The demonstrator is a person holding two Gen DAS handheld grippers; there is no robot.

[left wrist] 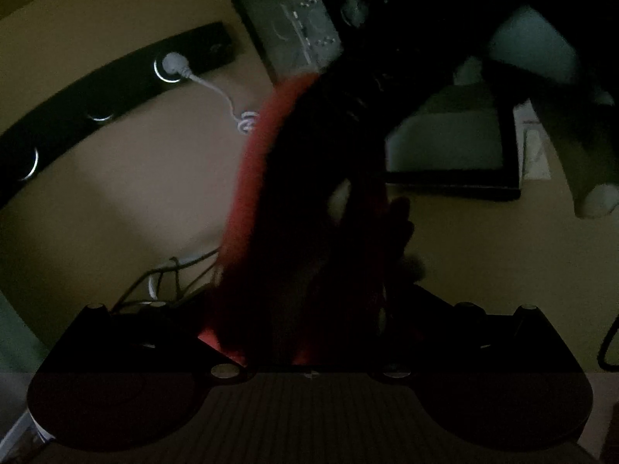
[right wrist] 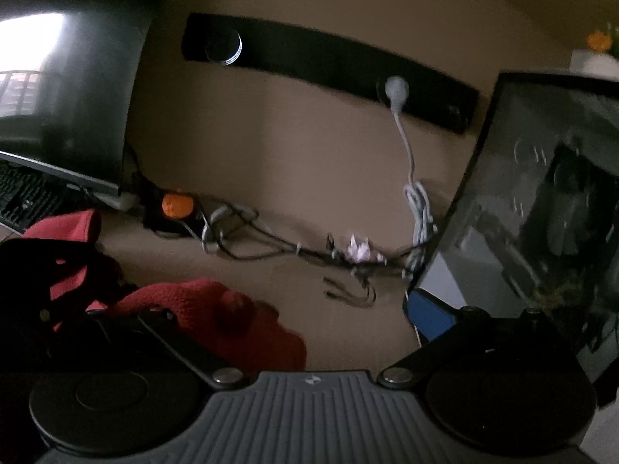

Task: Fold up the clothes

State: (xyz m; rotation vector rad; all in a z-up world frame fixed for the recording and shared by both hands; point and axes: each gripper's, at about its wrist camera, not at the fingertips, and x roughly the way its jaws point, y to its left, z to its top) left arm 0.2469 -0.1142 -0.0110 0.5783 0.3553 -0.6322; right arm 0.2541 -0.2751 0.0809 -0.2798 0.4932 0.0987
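Hanging in a long fuzzy fold, the red fleece [left wrist: 251,201] runs up from between the left gripper [left wrist: 305,332] jaws, which look closed on it, though the dim view blurs the tips. The right gripper [right wrist: 309,321] is spread wide, gripping nothing; soft, nubbly fleece [right wrist: 216,309] bunches over its left finger [right wrist: 154,328]. Tangled cables [right wrist: 294,251] lie on the tan surface [right wrist: 309,154].

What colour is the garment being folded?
Red with black parts; the garment shows best in the right wrist view.

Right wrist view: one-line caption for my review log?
Open right tongs over a red fleece garment on a tan surface, tangled cables behind.
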